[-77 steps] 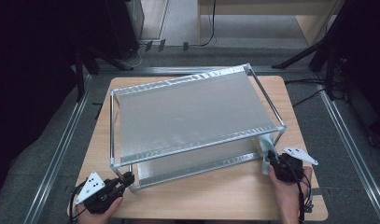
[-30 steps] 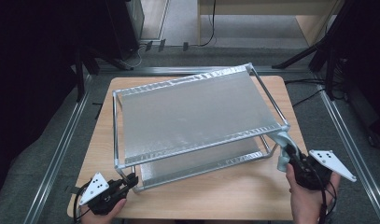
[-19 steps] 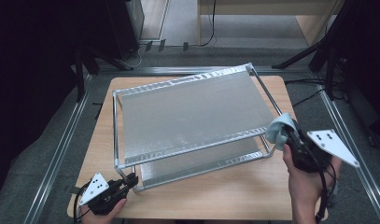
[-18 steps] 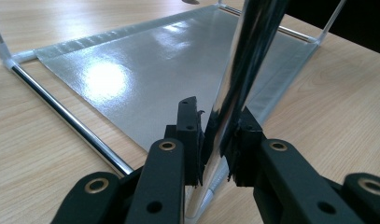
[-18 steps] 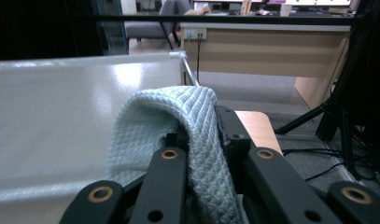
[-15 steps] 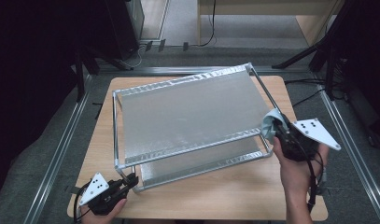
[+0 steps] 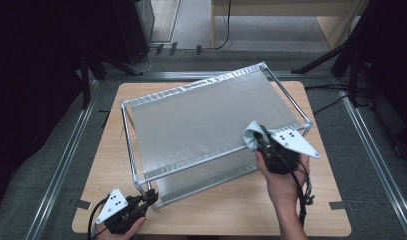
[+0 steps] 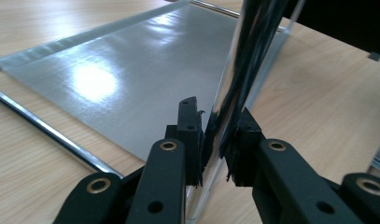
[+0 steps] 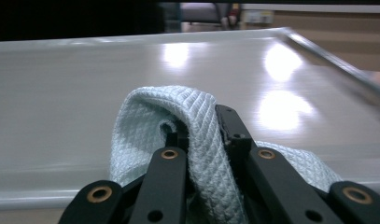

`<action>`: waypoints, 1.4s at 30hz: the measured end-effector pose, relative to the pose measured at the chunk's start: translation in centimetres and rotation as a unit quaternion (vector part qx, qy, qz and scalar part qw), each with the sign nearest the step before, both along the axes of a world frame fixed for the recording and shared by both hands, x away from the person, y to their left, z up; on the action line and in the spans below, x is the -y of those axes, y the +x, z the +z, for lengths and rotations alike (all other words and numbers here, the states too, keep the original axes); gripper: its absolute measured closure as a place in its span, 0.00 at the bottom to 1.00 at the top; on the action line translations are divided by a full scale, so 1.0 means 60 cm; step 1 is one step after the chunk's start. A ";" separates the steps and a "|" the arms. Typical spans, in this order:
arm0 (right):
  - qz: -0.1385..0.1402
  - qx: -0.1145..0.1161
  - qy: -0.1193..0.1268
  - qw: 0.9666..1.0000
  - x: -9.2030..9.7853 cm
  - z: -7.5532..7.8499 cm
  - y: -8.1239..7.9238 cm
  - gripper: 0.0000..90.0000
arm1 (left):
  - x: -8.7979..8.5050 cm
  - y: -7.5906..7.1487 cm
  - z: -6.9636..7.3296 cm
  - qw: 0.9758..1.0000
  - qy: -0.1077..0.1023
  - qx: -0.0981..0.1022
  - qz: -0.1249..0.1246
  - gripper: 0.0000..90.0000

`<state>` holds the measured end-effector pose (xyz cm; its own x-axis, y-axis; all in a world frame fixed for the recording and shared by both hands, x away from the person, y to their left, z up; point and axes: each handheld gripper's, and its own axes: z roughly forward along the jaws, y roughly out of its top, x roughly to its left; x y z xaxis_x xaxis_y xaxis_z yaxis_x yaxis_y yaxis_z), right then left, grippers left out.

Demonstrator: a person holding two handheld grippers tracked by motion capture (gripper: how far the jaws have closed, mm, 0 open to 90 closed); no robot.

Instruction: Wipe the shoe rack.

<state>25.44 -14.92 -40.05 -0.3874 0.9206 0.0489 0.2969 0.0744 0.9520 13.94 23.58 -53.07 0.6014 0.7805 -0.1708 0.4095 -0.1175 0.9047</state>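
A pale wooden table [image 7: 301, 210] stands between grey floor rails, bearing one two-tier metal shelf rack [image 7: 206, 120] with smooth, shiny shelves. At near left, the left gripper [image 7: 150, 196] is clamped on the rack's chrome corner post [image 8: 234, 88]. At right, the right gripper [image 7: 257, 140] pinches one pale blue waffle-weave cloth [image 9: 178, 126] at the top shelf's near edge.

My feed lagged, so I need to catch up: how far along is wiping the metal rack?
Done: left gripper clamps the rack's front corner post; right gripper grips the cloth. In hand: cloth sits at the top shelf's near right edge. Left: wiping the shelf itself.
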 end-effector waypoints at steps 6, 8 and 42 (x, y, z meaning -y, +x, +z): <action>0.070 -0.003 0.007 0.997 -0.081 -0.003 -0.034 0.90 | 0.020 -0.004 -0.001 1.000 -0.002 0.001 -0.008 0.87; 0.089 -0.004 0.010 0.996 -0.100 -0.004 -0.042 0.90 | 0.022 -0.003 -0.001 1.000 -0.003 0.000 -0.007 0.87; -0.014 -0.029 -0.045 0.998 0.015 0.007 0.059 0.93 | 0.010 -0.001 0.000 1.000 0.004 -0.001 0.008 0.87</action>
<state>28.96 -15.79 -39.64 -0.3599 0.9329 -0.0128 0.3553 0.1497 0.9227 13.87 22.96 -53.04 0.5885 0.7914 -0.1656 0.4125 -0.1177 0.9033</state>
